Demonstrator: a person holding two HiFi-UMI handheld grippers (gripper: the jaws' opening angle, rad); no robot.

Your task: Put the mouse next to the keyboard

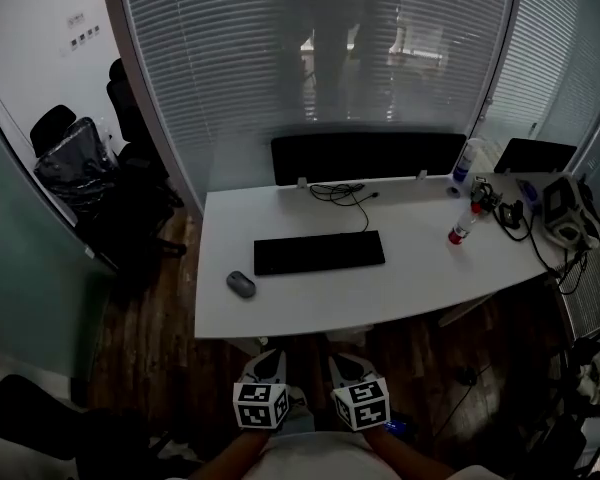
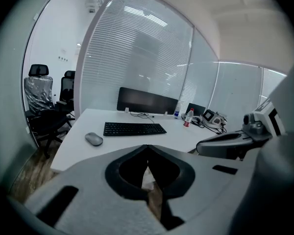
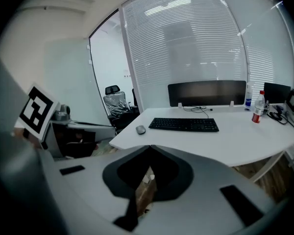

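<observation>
I'm holding my left gripper [image 1: 268,364] and right gripper [image 1: 348,366] closed, empty; the mouse [image 1: 241,284] is lying left of the keyboard [image 1: 319,252], nearer my left.

- Head view: high above the near edge of the surface [image 1: 410,278], facing steeply down; the whole surface shows, well apart.
- Left gripper view, right gripper view: low, off the near edge, facing across toward the far edge.
- Shared by all three: keyboard [image 1: 319,252], mouse [image 1: 241,284].

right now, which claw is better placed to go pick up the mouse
Left. The mouse lies front-left of the keyboard, nearer the left claw; the right claw would likely have to reach across. Both are shut and empty.
</observation>
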